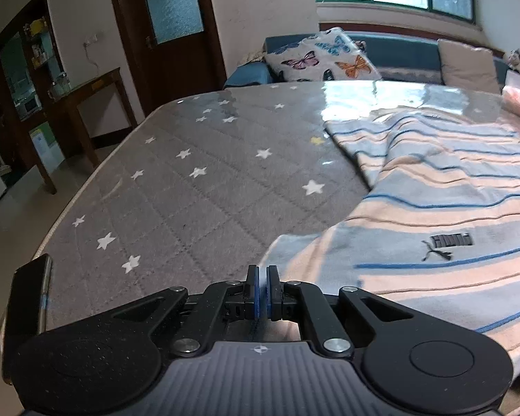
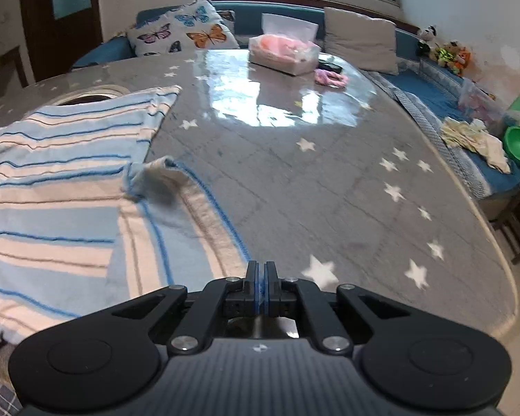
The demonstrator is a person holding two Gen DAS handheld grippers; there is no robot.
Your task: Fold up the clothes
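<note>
Left wrist view had my left gripper [image 1: 262,270] pinched on the shirt [image 1: 433,215] hem at lower right, while my right gripper [image 2: 261,270] sat shut and empty beside its edge, needing a reopened, squarer bite.

Both the left gripper [image 1: 262,272] and right gripper [image 2: 261,268] are matte black, with blue-edged pads, silver screws, round side discs and ribbed grey housing.
</note>
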